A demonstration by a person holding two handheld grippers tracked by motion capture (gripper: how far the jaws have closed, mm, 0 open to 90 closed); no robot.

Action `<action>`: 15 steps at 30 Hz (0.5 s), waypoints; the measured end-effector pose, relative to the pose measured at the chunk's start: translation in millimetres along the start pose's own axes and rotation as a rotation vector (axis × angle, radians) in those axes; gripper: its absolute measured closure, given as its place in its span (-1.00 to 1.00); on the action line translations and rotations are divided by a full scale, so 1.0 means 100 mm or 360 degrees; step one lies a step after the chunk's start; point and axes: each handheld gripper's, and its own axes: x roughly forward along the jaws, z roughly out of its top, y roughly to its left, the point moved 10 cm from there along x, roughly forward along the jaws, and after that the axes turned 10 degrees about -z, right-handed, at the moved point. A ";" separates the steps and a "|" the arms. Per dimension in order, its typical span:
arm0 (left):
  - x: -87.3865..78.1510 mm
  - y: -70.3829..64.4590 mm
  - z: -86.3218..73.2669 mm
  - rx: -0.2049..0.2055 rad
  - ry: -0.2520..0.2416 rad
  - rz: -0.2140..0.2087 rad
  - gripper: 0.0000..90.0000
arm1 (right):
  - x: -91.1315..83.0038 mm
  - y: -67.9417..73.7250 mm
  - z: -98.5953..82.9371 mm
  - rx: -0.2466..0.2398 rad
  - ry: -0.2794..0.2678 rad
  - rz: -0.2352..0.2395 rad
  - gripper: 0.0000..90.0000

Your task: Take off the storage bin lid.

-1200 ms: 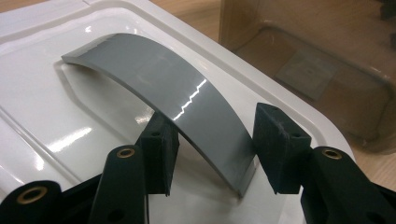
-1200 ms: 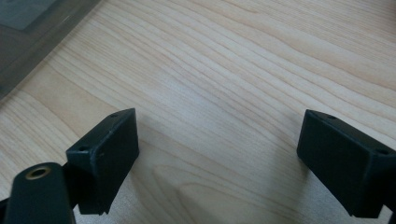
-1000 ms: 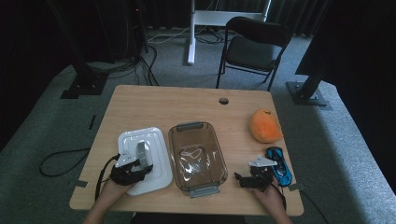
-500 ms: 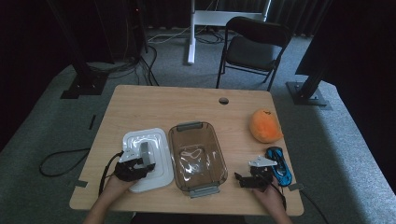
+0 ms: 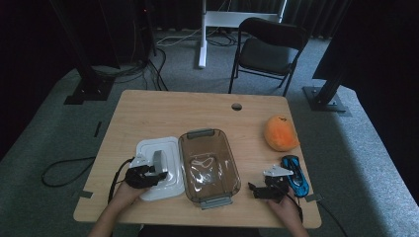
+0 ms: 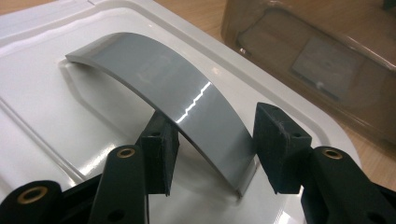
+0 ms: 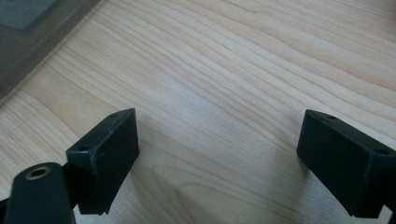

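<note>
A white lid (image 5: 165,185) lies flat on the table, left of a clear brown-tinted container (image 5: 210,165). The lid carries an arched grey handle (image 5: 159,159). My left gripper (image 5: 155,173) sits over the lid's near part. In the left gripper view its jaws straddle the near end of the handle (image 6: 187,102), and the left gripper (image 6: 219,144) is open, with a gap at the right pad (image 6: 280,140). My right gripper (image 5: 253,190) rests near the front edge, right of the container. The right gripper (image 7: 219,149) is wide open over bare wood, holding nothing.
An orange plush fruit (image 5: 280,132) lies at the table's (image 5: 163,113) right side, with a blue toy car (image 5: 295,175) just in front of it, beside my right hand. The container's corner (image 7: 28,28) shows in the right gripper view. A black chair (image 5: 269,49) stands beyond the table.
My left gripper has edged slightly forward and right over the lid, closer in around the handle. The right gripper has stayed where it was.
</note>
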 end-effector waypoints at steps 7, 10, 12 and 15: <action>0.05 0.07 0.03 -0.0026 0.0003 0.0039 0.15 | 0.00 0.00 0.00 0.0000 0.0000 0.0000 -0.73; 0.06 0.10 0.05 -0.0059 -0.0016 0.0072 0.15 | 0.00 0.00 0.00 0.0001 0.0000 0.0000 -0.73; 0.07 0.12 0.06 -0.0072 -0.0024 0.0099 0.15 | 0.00 0.00 0.00 0.0000 0.0000 0.0000 -0.73; 0.08 0.14 0.08 -0.0096 -0.0037 0.0130 0.14 | 0.00 0.00 0.00 0.0000 0.0001 0.0000 -0.73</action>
